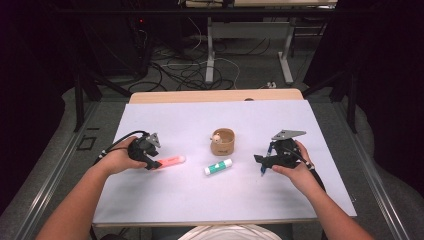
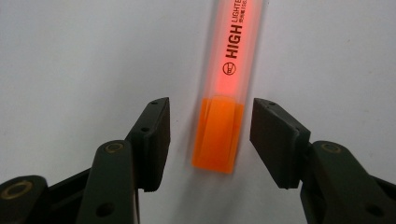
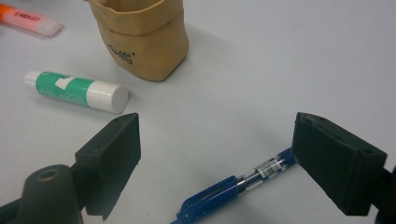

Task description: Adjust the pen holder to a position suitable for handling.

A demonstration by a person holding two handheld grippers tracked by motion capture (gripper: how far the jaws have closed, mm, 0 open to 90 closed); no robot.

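**Left fingers straddle the highlighter, right fingers spread over the pen**

In the high view both forearms come up from the bottom edge. The left hand (image 1: pixel 120 159) sits at centre-left of the frame, its left gripper (image 1: pixel 150 159) aimed toward the frame's right at the orange highlighter (image 1: pixel 169 161). The right hand (image 1: pixel 295 167) sits at centre-right, tipping the right gripper (image 1: pixel 260 162) down and to the left over a blue pen (image 1: pixel 265 162).

In the left gripper view the fingers (image 2: pixel 156 140) stand on either side of the highlighter's orange end — narrow, but with a gap on each side, so nothing is gripped. The highlighter lies flat on the white worktop (image 1: pixel 200 200), its translucent barrel glowing pink-orange and running to the top of the frame, black lettering along it.

In the right gripper view the fingers (image 3: pixel 112 158) are wide apart; the pen lies at the lower middle — dark blue clip, clear barrel — and its far end passes behind the right finger.
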